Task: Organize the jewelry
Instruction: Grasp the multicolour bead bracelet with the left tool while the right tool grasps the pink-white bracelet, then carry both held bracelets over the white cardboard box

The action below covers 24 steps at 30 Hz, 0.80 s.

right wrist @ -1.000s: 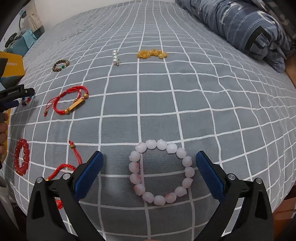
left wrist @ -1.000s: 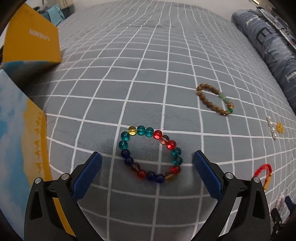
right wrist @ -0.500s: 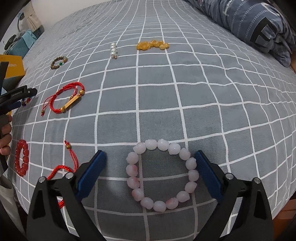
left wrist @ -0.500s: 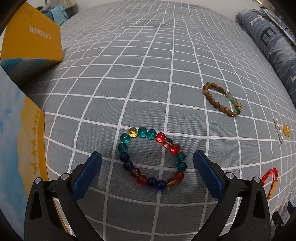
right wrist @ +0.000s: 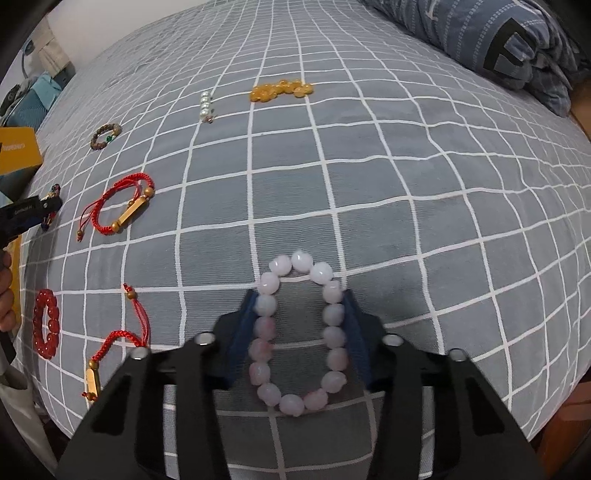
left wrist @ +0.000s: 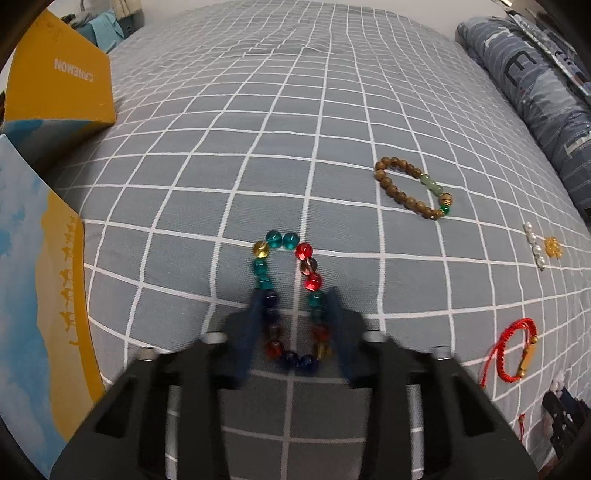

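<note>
In the left wrist view my left gripper (left wrist: 293,295) is shut on a multicoloured glass bead bracelet (left wrist: 308,260), squeezing it into a narrow loop on the grey checked bedspread (left wrist: 258,110). In the right wrist view my right gripper (right wrist: 299,299) is shut on a pale pink bead bracelet (right wrist: 266,284), its blue pads pressing both sides. A brown wooden bead bracelet (left wrist: 410,188) lies further off to the right of the left gripper.
Yellow and blue boxes (left wrist: 59,74) stand at the left. A red cord bracelet (right wrist: 118,206), a red bead bracelet (right wrist: 46,325), a second red cord bracelet (right wrist: 110,347), white pearls (right wrist: 205,105) and amber beads (right wrist: 280,90) lie around. A folded blue quilt (right wrist: 480,33) lies at the far right.
Both grippers have closed from wide open onto the bracelets between their fingers, squeezing each round loop into a narrow oval.
</note>
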Each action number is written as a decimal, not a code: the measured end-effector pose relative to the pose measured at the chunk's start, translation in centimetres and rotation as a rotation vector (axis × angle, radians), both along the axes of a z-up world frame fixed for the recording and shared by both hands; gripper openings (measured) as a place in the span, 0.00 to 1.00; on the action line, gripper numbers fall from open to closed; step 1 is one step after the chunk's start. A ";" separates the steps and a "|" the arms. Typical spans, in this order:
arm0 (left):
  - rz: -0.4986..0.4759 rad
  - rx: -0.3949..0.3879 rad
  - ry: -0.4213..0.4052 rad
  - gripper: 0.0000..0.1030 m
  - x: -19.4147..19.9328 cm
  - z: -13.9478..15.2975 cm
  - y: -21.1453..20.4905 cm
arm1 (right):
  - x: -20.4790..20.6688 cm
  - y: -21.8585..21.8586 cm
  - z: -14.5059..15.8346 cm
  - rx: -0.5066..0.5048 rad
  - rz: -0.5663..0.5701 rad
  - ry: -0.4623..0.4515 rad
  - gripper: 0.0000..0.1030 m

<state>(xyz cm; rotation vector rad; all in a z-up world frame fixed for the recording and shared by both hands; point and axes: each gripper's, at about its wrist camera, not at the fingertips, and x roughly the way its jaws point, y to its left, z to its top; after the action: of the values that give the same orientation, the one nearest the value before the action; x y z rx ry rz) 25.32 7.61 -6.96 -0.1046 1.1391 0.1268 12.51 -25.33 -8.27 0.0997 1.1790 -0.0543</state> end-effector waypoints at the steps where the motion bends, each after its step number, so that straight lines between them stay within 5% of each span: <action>1: 0.001 -0.006 -0.003 0.18 -0.1 0.1 0.1 | -0.1 0.1 0.1 -0.010 0.001 -0.005 0.18; 24: -0.065 -0.027 -0.076 0.18 -2.4 2.6 -0.8 | -1.5 0.5 2.5 -0.029 0.000 -0.149 0.18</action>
<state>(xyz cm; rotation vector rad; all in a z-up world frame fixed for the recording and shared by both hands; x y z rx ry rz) 22.87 6.84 -4.34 -0.0955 1.0670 0.0493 11.02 -24.79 -5.72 0.0765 1.0286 -0.0629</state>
